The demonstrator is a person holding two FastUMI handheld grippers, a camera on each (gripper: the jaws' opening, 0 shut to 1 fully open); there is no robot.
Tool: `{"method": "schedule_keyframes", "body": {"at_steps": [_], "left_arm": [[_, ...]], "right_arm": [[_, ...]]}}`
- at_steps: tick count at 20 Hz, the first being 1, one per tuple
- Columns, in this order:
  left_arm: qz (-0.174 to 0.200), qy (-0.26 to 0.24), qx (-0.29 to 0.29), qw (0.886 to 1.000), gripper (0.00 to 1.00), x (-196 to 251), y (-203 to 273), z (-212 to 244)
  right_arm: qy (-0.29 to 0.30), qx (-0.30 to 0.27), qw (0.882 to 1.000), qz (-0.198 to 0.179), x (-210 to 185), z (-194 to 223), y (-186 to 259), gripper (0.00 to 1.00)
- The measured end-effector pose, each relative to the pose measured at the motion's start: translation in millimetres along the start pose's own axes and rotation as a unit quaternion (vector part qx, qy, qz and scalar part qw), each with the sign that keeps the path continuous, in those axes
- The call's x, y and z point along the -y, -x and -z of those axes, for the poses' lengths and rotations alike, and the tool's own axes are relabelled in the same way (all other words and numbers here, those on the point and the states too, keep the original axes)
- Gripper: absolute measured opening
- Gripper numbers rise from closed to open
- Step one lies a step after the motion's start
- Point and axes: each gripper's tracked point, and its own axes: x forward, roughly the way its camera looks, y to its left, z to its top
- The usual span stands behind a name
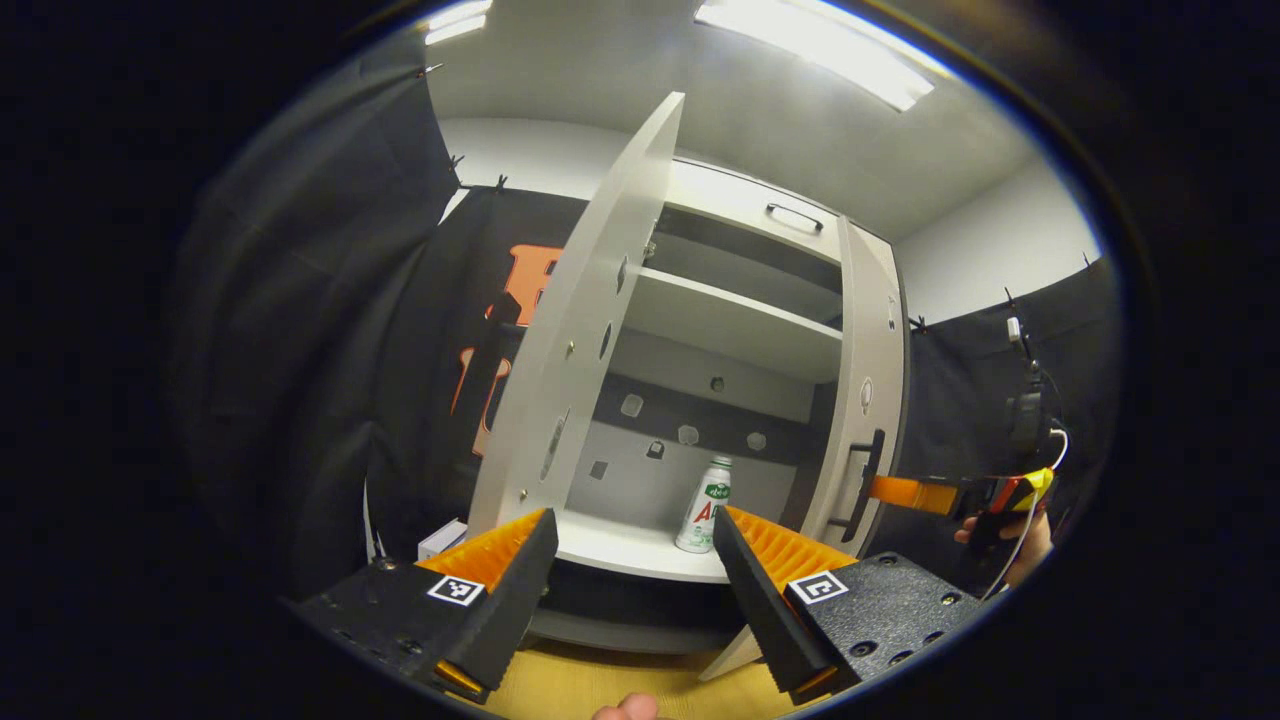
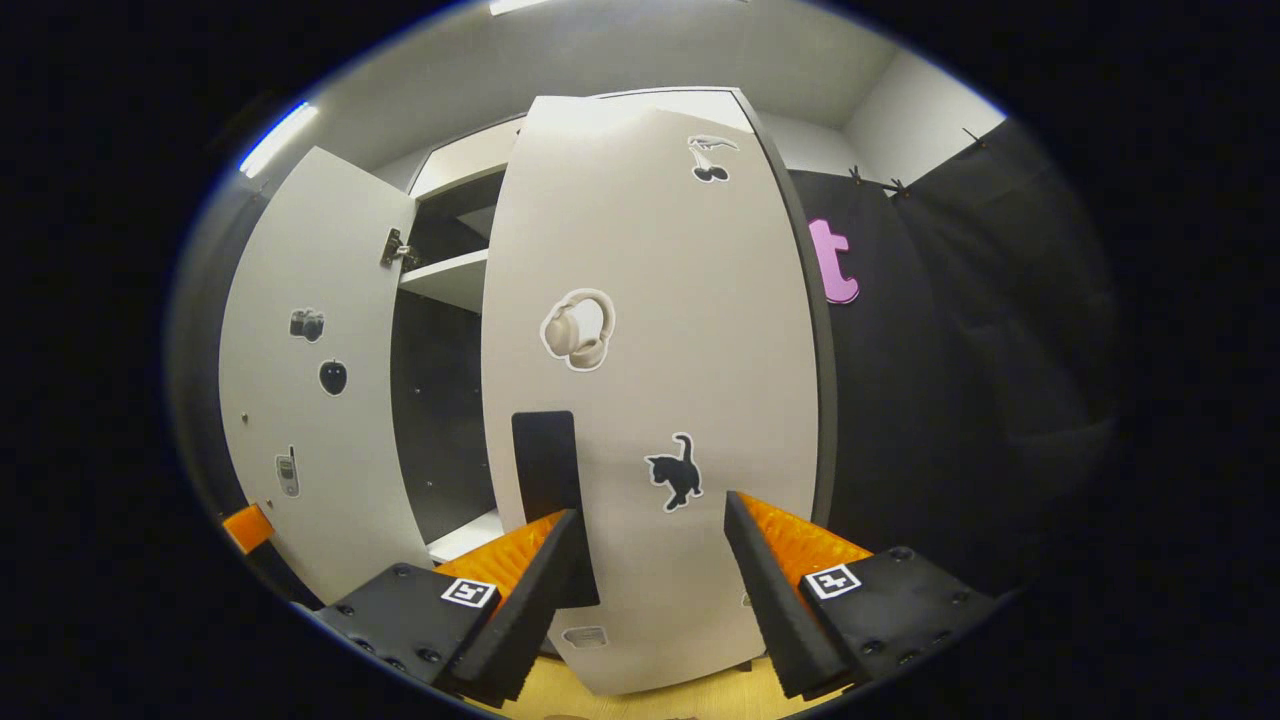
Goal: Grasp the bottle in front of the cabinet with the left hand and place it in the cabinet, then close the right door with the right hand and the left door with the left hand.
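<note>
A white bottle [image 1: 705, 505] with a green cap stands upright on the lower shelf [image 1: 620, 548] of the white cabinet. My left gripper [image 1: 635, 560] is open in front of the cabinet, short of the shelf, with nothing between its fingers. The left door [image 1: 580, 330] stands wide open. In the right gripper view the right door [image 2: 650, 400] is partly swung in, and my right gripper [image 2: 650, 560] is open close to its outer face, one finger by the black handle [image 2: 545, 470]. In the left gripper view the right gripper [image 1: 905, 493] reaches the right door [image 1: 870, 400] near its handle [image 1: 865, 480].
A hand [image 1: 1020, 550] holds the right gripper at the right edge. An upper shelf [image 1: 730, 325] and a top drawer with a handle [image 1: 795, 215] sit above. A small white box [image 1: 442, 540] lies left of the cabinet. Stickers dot both doors. The left door [image 2: 310, 400] stands out to the left.
</note>
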Motion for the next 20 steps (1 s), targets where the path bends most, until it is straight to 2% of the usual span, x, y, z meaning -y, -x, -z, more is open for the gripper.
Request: {"method": "schedule_keyframes", "body": {"at_steps": [3, 4, 5, 6, 8, 9, 10, 11, 14, 15, 17, 18, 20], "left_arm": [[-0.009, -0.013, 0.024, 1.000, 0.94, -10, 7, -31], [-0.017, -0.019, 0.034, 0.999, 0.94, -15, 11, -38], [-0.028, -0.029, 0.041, 0.998, 0.95, -23, 14, -45], [-0.041, -0.039, 0.044, 0.997, 0.95, -30, 18, -48], [-0.069, -0.044, 0.044, 0.996, 0.92, -50, 25, -48], [-0.086, -0.039, 0.045, 0.994, 0.95, -60, 28, -49], [-0.102, -0.029, 0.044, 0.993, 0.95, -74, 30, -51], [-0.117, -0.018, 0.046, 0.992, 0.95, -87, 31, -53], [-0.168, -0.016, 0.051, 0.984, 0.92, -130, 28, -57], [-0.180, -0.024, 0.051, 0.982, 0.95, -140, 25, -57], [-0.190, -0.037, 0.043, 0.980, 0.98, -150, 15, -53], [-0.191, -0.039, 0.039, 0.980, 0.95, -151, 15, -50], [-0.191, -0.037, 0.036, 0.980, 0.95, -154, 10, -46]], "right_arm": [[0.008, 0.002, 1.000, 0.000, -6, 0, -6, 0.96], [0.008, 0.002, 1.000, 0.000, -7, 1, -9, 0.88], [0.006, 0.004, 1.000, 0.000, -8, 1, -9, 0.88], [0.002, 0.003, 1.000, 0.000, -10, 3, -11, 0.96], [-0.002, 0.005, 1.000, -0.003, -11, 4, -15, 0.96], [-0.002, 0.007, 1.000, -0.004, -11, 4, -18, 0.88], [0.000, 0.008, 1.000, -0.004, -12, 5, -20, 0.88], [0.003, 0.010, 1.000, -0.004, -13, 5, -21, 0.96], [0.007, 0.009, 1.000, -0.002, -14, 7, -21, 0.96], [0.006, 0.007, 1.000, -0.002, -14, 6, -19, 0.96], [-0.001, 0.010, 1.000, -0.007, -13, 1, -10, 0.96], [-0.004, 0.011, 1.000, -0.007, -10, -1, -2, 0.96], [-0.007, 0.011, 1.000, -0.007, -3, -1, 21, 0.96]]}}
